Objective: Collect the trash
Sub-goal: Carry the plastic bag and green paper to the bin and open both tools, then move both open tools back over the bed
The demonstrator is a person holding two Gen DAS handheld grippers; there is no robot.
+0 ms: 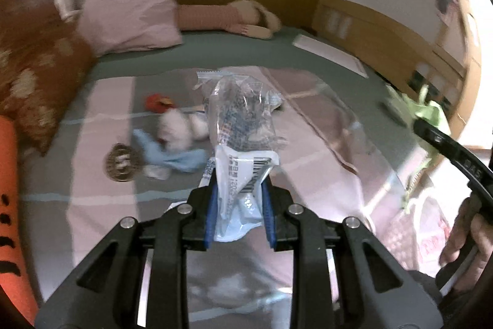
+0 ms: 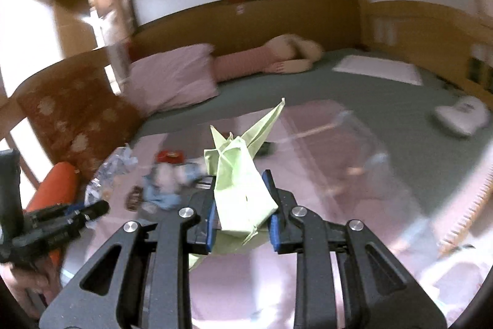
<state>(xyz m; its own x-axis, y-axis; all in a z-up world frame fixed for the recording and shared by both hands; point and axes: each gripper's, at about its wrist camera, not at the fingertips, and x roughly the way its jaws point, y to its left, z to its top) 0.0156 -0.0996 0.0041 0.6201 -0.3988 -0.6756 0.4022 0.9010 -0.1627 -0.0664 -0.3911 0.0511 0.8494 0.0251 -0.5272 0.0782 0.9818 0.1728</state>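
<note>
Carry step in hand: clear plastic wrapper [image 1: 243,125] clamped in left claw [image 1: 238,211], green folded paper [image 2: 240,184] in right claw [image 2: 243,215]. Next: bin needed, none seen; more litter ahead of claws on bed [image 1: 308,57].

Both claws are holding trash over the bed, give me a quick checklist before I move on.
1. Left claw shut on the clear plastic wrapper: ok.
2. Right claw shut on the green folded paper: ok.
3. Bed cleared: not ok; a blue cloth, white wad and red piece lie there.
4. Trash bin in sight: cannot tell.
5. Claws apart from each other: ok.
</note>
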